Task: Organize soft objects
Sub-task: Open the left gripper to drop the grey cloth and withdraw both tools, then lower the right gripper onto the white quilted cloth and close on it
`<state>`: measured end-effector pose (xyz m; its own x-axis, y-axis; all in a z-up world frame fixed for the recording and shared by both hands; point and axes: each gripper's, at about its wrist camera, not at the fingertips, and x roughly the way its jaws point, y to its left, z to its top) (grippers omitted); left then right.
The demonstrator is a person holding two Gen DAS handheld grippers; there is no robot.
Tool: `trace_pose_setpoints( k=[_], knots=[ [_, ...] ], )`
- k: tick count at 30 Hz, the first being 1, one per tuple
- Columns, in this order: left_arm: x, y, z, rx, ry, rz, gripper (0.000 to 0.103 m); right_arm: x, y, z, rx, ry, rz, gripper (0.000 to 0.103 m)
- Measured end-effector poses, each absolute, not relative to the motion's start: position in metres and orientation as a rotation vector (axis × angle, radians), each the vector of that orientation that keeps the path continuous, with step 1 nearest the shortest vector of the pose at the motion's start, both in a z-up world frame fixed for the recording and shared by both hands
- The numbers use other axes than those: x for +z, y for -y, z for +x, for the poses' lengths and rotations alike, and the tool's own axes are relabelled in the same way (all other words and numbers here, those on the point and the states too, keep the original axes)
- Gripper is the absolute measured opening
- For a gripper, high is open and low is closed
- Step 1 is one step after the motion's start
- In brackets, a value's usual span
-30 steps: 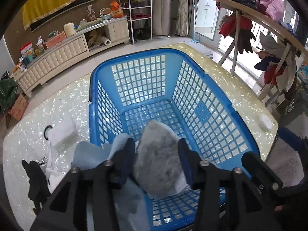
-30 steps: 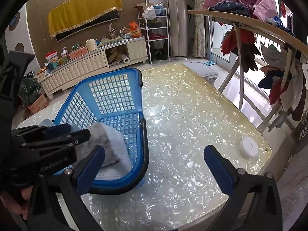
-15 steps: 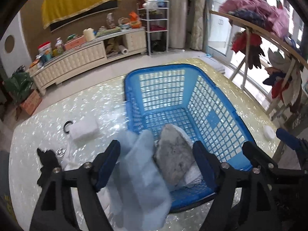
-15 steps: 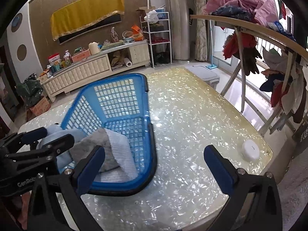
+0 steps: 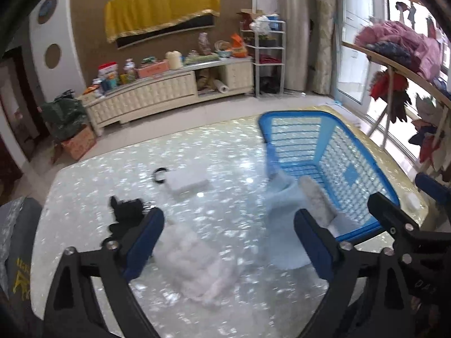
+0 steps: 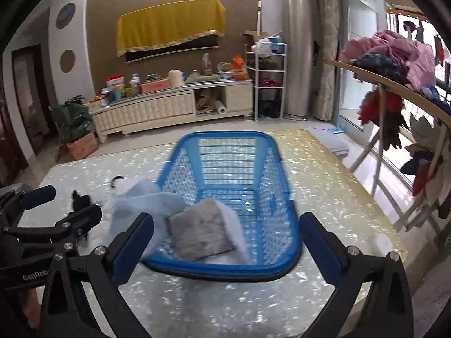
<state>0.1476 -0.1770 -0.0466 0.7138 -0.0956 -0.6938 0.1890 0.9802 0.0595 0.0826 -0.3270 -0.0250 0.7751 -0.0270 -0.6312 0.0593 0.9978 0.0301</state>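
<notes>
The blue basket (image 6: 225, 136) stands on the pearly table (image 6: 324, 174). In its near end lies a grey-and-white towel (image 6: 200, 233). A light blue cloth (image 6: 141, 205) hangs over the basket's near left rim. My right gripper (image 6: 227, 233) hovers in front of the basket, open, with nothing held. My left gripper (image 5: 228, 233) is left of the basket (image 5: 352, 152) with its jaws opening wide. Nothing is pressed between them. Below it a white fluffy cloth (image 5: 194, 259) lies on the table. A black soft item (image 5: 124, 217) and a white folded cloth (image 5: 188, 180) lie farther left.
A small black ring (image 5: 159, 174) lies beside the white folded cloth. A white round puck (image 6: 382, 242) sits near the table's right edge. A drying rack hung with clothes (image 6: 394, 56) stands to the right. A cluttered low cabinet (image 6: 169, 107) lines the far wall.
The left gripper let go of the grey towel, which now rests in the basket. Its jaws spread wide and it swung left over the table. The right gripper shifted toward the basket's front.
</notes>
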Motion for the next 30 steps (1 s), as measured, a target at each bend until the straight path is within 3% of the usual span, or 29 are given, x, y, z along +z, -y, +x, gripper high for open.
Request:
trace_pose_setpoints(
  k=[19, 30],
  knots=[
    [-0.031, 0.047, 0.089, 0.070, -0.657, 0.010, 0.099, -0.025, 0.231, 0.093, 0.182, -0.707, -0.036, 0.103],
    [-0.053, -0.021, 0.104, 0.100, -0.769, -0.028, 0.099, -0.057, 0.173, 0.128, 0.255, -0.801, -0.101, 0.103]
  ],
)
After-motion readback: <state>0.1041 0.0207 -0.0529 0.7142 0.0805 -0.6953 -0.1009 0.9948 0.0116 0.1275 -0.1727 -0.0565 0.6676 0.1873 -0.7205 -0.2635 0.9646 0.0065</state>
